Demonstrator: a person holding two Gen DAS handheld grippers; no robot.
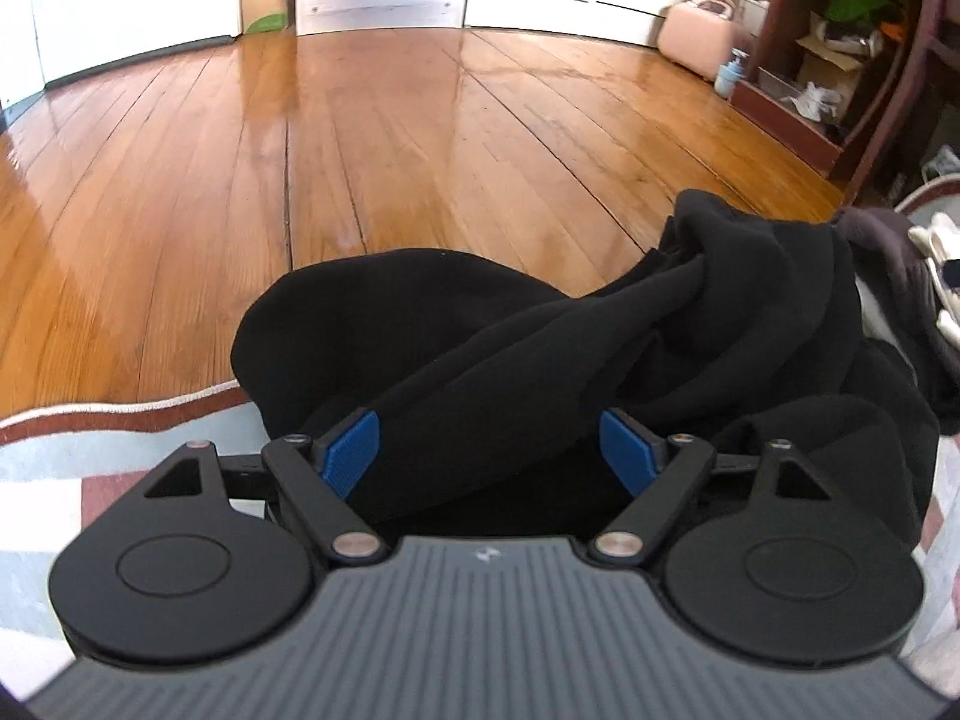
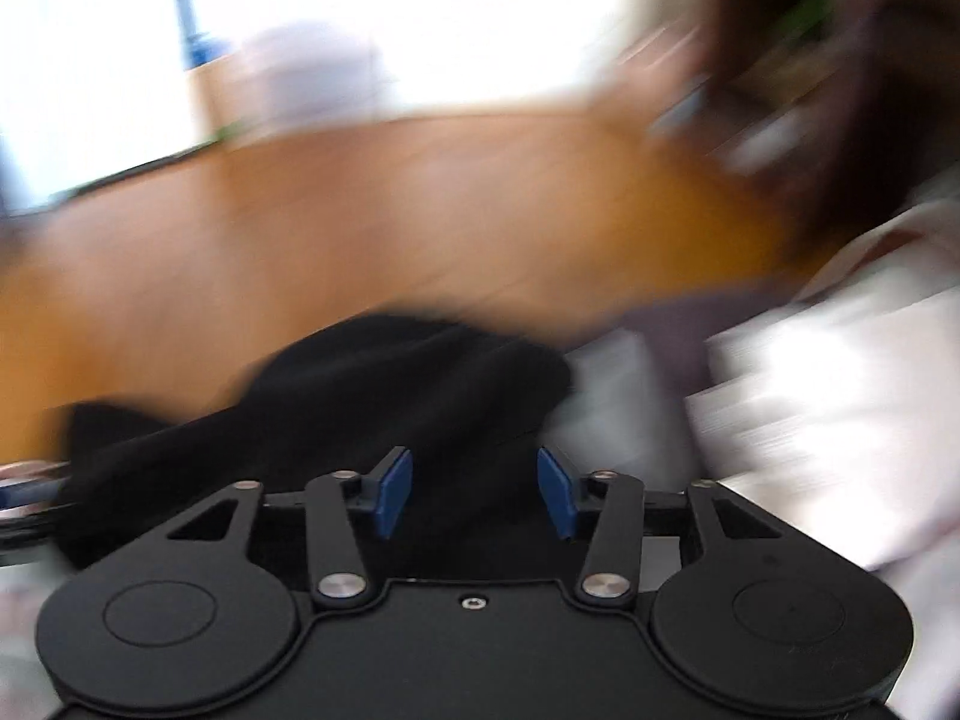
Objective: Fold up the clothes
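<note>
A crumpled black garment (image 1: 540, 324) lies in a heap, partly on the rug (image 1: 120, 450) and partly on the wooden floor (image 1: 300, 150). My left gripper (image 1: 487, 450) points down at it with its jaws wide apart; a twisted fold of the black cloth runs between the blue pads (image 1: 351, 450), which do not pinch it. The right wrist view is badly blurred. In it my right gripper (image 2: 474, 495) stands open over the same black garment (image 2: 390, 384), with cloth under and between the blue pads (image 2: 393, 495) but not squeezed.
A pile of white and pale clothes (image 2: 840, 390) lies to the right; its edge (image 1: 936, 276) shows beside the black heap. A dark wooden shelf unit (image 1: 840, 60), a pink case (image 1: 699, 36) and a blue bottle (image 1: 729, 75) stand at the far right.
</note>
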